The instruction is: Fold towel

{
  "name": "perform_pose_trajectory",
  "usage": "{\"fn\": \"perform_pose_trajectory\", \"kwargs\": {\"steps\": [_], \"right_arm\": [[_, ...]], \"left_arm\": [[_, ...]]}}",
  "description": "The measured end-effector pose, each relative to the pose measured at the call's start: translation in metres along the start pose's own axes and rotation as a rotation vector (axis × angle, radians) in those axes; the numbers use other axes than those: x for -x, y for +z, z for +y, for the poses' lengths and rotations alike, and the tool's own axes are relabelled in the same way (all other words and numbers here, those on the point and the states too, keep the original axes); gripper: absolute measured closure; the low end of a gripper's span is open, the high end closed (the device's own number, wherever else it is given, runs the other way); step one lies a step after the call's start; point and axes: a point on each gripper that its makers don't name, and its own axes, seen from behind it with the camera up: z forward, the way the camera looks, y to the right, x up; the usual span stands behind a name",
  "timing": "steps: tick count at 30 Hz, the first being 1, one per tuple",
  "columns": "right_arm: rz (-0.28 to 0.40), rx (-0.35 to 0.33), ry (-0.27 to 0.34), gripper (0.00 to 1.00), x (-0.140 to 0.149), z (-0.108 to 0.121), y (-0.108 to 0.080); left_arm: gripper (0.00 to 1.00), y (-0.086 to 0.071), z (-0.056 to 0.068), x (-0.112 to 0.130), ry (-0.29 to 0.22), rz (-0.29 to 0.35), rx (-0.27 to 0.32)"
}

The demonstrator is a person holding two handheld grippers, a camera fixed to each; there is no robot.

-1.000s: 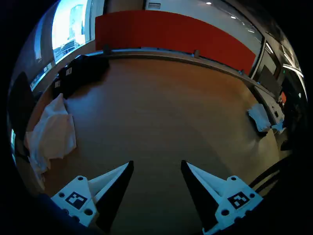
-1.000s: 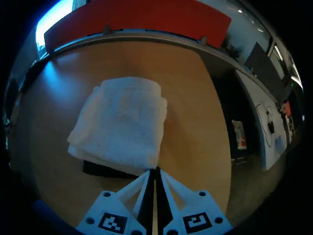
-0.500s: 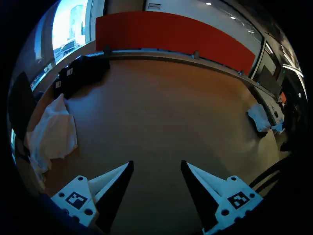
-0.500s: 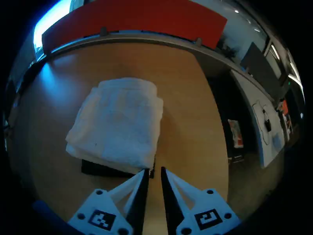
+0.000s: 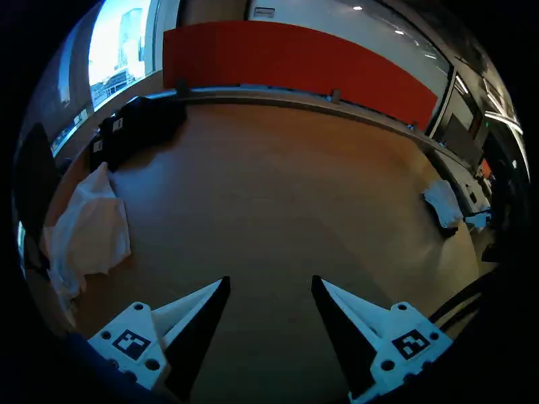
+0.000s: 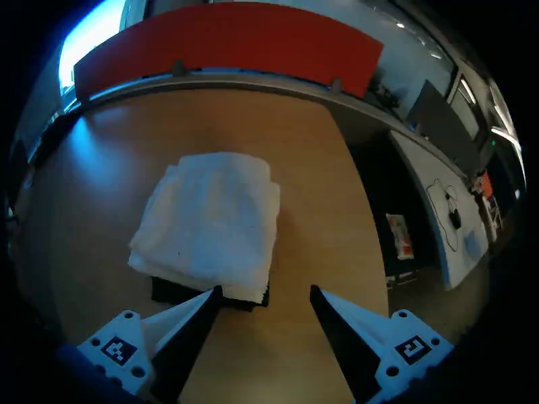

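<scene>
While both pairs of fingers stand wide apart and grip nothing, right gripper (image 6: pixel 266 289) sits just short of one folded white towel (image 6: pixel 212 222), which lies on one dark flat pad (image 6: pixel 168 294) on the worktop (image 6: pixel 323 202), well short of its far edge. Left gripper (image 5: pixel 269 278) over the worktop; its view has two white cloths: one crumpled cloth (image 5: pixel 91 229) at the left edge, one small bundle (image 5: pixel 443 202) at the right edge

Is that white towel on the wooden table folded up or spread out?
Folded: the white cloth towel lies as a compact rectangle, with several layered edges stacked along its near side.
</scene>
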Motion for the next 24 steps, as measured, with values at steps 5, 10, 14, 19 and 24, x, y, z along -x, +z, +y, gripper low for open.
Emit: {"fn": "perform_pose_trajectory", "kwargs": {"steps": [5,10,14,19,24], "right_arm": [[0.087,-0.018,-0.006,0.0,-0.022,-0.014,-0.009],[0.168,-0.021,0.005,0.0,-0.042,-0.026,-0.021],[0.241,-0.026,0.023,0.0,-0.06,-0.037,-0.031],[0.351,-0.021,0.061,0.0,-0.086,-0.045,-0.042],[0.485,-0.032,0.092,0.0,-0.113,-0.057,-0.058]], "left_arm": [[0.11,0.0,-0.001,-0.003,0.002,0.008,0.001],[0.11,-0.001,-0.004,-0.005,0.006,0.012,0.0],[0.11,-0.002,-0.007,-0.008,0.01,0.018,-0.004],[0.11,-0.001,-0.009,-0.014,0.008,0.029,-0.005],[0.11,0.001,-0.01,-0.021,0.012,0.041,-0.007]]}}
